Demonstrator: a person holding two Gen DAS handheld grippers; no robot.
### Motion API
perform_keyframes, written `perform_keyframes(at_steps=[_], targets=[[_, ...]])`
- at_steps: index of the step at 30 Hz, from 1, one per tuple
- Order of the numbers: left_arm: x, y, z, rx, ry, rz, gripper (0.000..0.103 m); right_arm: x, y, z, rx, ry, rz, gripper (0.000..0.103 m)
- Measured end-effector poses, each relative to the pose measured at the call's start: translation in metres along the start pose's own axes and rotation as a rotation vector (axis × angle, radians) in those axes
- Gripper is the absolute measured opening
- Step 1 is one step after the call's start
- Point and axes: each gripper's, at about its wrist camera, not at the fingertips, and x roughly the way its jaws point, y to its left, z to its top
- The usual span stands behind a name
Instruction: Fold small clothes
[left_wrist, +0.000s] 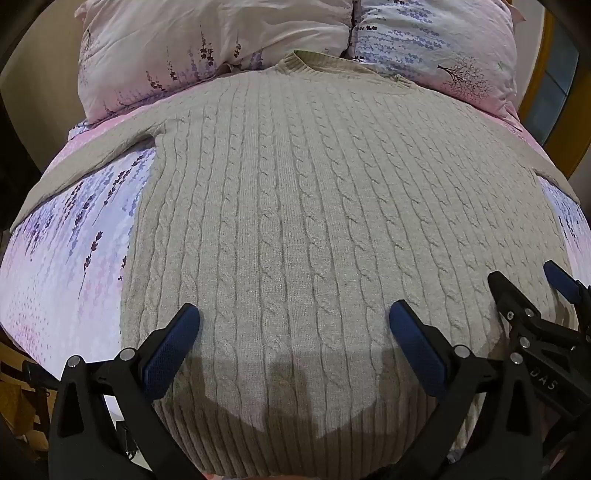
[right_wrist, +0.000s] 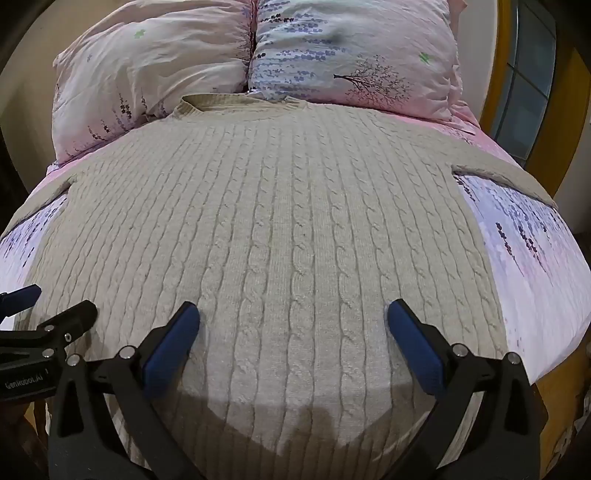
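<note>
**Sweater lies lengthwise ahead, hem nearest both grippers**

Left wrist: the left gripper (left_wrist: 294, 320) is spread wide and holds nothing, low over the hem end of the cable-knit sweater (left_wrist: 314, 192), flat on the bed (left_wrist: 66, 258), collar far toward the pillows (left_wrist: 207, 48).

Right wrist: the right gripper (right_wrist: 293, 320) is equally wide, empty, beside its partner; the sweater's right sleeve (right_wrist: 509, 177) is probably nearer this one
</note>
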Motion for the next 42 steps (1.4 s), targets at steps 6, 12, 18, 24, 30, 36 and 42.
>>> perform_keyframes(at_steps=[6,12,18,24,30,36,42], targets=[[0.0001,0.0001,0.0000,-0.001,0.001,-0.001,0.102,0.0004,-0.0003,-0.0001,0.000,0.002,0.000,0.101],[0.0000,0.0001,0.0000,-0.001,0.001,-0.001,0.102,0.0007,-0.0006,-0.0001,-0.001,0.005,0.000,0.101],[0.0001,0.0000,0.0000,-0.001,0.001,-0.001,0.102,0.0011,-0.0008,0.0002,0.000,0.007,0.000,0.101],[0.0001,0.0001,0.0000,-0.001,0.002,-0.001,0.102,0.0016,-0.0007,0.0002,0.000,0.009,0.000,0.101],[0.0001,0.0000,0.0000,-0.001,0.002,-0.001,0.102,0.0021,-0.0006,0.0001,0.000,0.011,0.000,0.101],[0.0001,0.0001,-0.0001,-0.001,0.002,-0.001,0.102,0.0025,-0.0005,0.0002,-0.001,0.012,0.000,0.101],[0.0001,0.0000,-0.0001,-0.001,0.003,-0.001,0.102,0.0029,-0.0005,0.0005,-0.001,0.014,-0.001,0.101]])
